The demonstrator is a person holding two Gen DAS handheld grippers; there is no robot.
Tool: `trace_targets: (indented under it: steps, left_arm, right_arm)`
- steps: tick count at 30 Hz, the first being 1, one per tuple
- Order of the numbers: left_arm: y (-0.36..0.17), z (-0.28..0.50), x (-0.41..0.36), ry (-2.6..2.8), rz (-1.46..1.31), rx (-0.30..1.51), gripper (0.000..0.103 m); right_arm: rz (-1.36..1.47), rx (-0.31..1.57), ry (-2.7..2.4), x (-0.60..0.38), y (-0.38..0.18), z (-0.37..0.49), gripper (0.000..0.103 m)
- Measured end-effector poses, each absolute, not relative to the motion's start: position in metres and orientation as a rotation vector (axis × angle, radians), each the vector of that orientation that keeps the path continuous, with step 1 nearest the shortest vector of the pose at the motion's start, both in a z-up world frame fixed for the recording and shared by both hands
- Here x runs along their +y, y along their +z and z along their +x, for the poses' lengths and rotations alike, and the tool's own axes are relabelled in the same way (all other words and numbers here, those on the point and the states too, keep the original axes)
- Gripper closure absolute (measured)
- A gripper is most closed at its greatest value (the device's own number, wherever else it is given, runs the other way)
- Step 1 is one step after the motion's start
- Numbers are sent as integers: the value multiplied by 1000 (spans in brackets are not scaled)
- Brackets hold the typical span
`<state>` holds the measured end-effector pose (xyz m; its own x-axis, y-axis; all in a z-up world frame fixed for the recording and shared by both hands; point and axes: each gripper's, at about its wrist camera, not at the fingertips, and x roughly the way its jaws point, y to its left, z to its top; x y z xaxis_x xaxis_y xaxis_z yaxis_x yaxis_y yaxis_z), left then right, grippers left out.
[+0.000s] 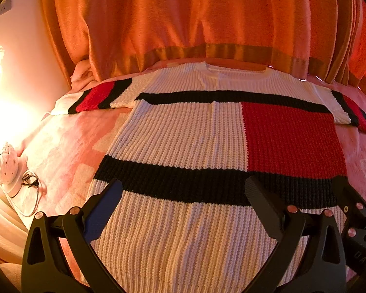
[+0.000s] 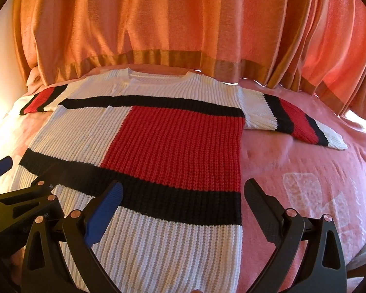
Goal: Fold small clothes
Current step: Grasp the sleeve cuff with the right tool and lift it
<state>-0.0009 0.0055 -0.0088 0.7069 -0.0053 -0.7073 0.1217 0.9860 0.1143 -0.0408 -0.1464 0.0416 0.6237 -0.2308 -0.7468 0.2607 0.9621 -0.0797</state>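
2 claws, left claw (image 1: 184, 191) and right claw (image 2: 183, 193), gape wide above the sweater (image 1: 183, 134), apparently not touching it, flat on the bed (image 2: 305, 171) ahead.

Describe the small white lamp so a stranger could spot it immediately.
Start at the pink bedspread where the knit sweater lies flat below the orange curtain. Follow the bedspread past the sweater's left sleeve to the glare. There sits the lamp, a small white dome dotted with tiny holes, with a cord looping from its base, the only hard object there.
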Motion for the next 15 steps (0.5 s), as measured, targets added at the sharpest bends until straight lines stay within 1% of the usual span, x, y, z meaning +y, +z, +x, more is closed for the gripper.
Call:
trace_targets:
  steps: [4, 5, 6, 8, 12, 13, 14, 15]
  left_arm:
    - [-5, 3, 3, -75, 164, 779, 5]
    - [-3, 6, 1, -74, 168, 781, 5]
    - [4, 10, -2, -92, 167, 779, 5]
    - [19, 20, -6, -126, 162, 766, 5]
    - [44, 50, -17, -178, 163, 730, 5]
    - [48, 58, -20, -183, 168, 719, 5]
    - [50, 68, -25, -185, 177, 706, 5]
    - [51, 75, -30, -189, 183, 700, 5]
  right_arm:
    - [90, 871, -285, -167, 43, -33, 5]
    - [104, 874, -280, -176, 46, -29, 8]
    - [112, 865, -284, -189, 52, -24, 8]
    - [123, 849, -331, -220, 65, -15, 8]
    - [207, 805, -496, -327, 90, 5, 8]
    - [235, 810, -541, -354, 91, 9, 11]
    - [271, 816, -579, -382, 88, 12, 19]
    - [320, 826, -622, -415, 82, 15, 23]
